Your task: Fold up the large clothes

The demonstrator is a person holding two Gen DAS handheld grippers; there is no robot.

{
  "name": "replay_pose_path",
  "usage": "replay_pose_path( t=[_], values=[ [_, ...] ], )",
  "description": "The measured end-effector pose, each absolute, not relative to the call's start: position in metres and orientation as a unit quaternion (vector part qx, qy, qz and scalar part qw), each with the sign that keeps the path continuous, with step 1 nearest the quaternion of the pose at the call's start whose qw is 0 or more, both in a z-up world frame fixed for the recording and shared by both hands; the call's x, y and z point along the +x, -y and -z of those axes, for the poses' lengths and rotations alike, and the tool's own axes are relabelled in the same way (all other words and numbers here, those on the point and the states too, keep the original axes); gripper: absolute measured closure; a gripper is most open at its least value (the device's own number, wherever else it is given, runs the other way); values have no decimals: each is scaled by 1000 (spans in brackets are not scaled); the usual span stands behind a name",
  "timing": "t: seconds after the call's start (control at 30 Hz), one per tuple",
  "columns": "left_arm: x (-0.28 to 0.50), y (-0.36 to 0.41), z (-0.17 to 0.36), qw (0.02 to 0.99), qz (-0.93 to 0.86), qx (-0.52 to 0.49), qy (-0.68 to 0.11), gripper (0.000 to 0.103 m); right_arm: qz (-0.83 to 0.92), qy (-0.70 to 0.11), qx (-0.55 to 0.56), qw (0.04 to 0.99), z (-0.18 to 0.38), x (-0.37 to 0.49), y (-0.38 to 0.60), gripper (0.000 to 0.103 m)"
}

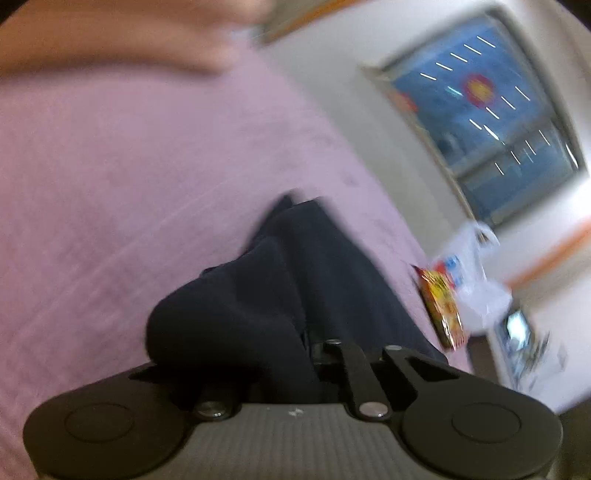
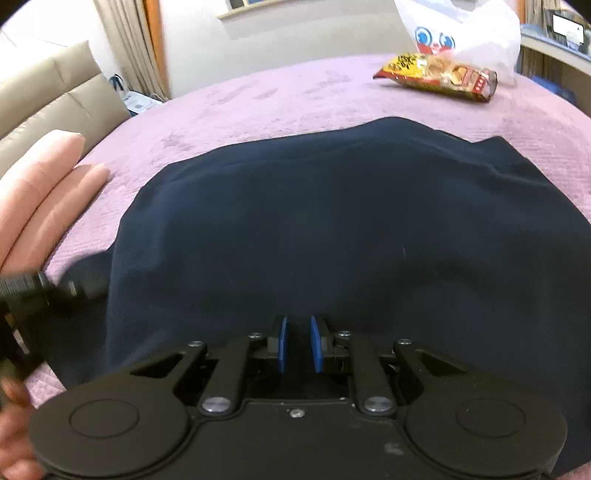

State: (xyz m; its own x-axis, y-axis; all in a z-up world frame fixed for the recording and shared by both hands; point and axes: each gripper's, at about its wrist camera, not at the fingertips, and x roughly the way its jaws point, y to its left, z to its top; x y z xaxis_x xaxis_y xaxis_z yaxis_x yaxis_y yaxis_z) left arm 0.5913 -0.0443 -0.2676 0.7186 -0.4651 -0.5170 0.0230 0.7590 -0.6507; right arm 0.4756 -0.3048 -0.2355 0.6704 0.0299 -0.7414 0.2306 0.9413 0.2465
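A dark navy garment lies spread on a pink-purple bedspread. My right gripper hovers over its near edge, blue pads a narrow gap apart with nothing between them. In the blurred left wrist view the navy garment is bunched and draped over my left gripper, whose fingers are buried in the cloth, shut on a fold. The left gripper's body and the hand holding it show at the left edge of the right wrist view.
A yellow-red snack packet and a white plastic bag lie at the bed's far side. A beige headboard is at left. A window and white wall lie beyond the bed.
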Motion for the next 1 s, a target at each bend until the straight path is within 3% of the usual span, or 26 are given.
replay_pose_path(
  t=[0.17,0.27,0.37,0.5,0.57,0.6,0.73,0.87,0.9,0.93,0.97,1.0],
  values=[
    [569,116,193,897,281,-200,-276,97,47,-379,255,888,244,468,332,85],
    [561,163,172,876,365,-168,-267,95,43,-354,293,887,249,456,342,86],
    [545,212,165,855,434,-107,-263,93,48,-349,321,879,245,442,357,93],
    [525,254,172,808,516,-59,-278,93,113,-315,345,877,224,392,407,94],
    [515,277,184,791,537,-23,-291,93,168,-307,336,875,217,367,437,81],
    [513,288,194,780,546,-13,-304,93,197,-306,333,870,217,355,454,79],
    [505,326,245,760,544,34,-355,94,263,-325,313,853,225,335,508,79],
    [499,336,264,756,539,70,-364,94,234,-326,305,864,215,349,532,78],
    [499,337,262,755,541,69,-364,94,213,-327,296,872,209,361,532,67],
    [500,336,260,754,541,65,-366,94,181,-327,288,882,203,377,532,41],
    [501,333,259,754,540,60,-368,94,149,-326,285,889,199,391,534,29],
    [502,328,258,754,539,58,-370,94,108,-323,283,897,196,409,535,24]
  ],
)
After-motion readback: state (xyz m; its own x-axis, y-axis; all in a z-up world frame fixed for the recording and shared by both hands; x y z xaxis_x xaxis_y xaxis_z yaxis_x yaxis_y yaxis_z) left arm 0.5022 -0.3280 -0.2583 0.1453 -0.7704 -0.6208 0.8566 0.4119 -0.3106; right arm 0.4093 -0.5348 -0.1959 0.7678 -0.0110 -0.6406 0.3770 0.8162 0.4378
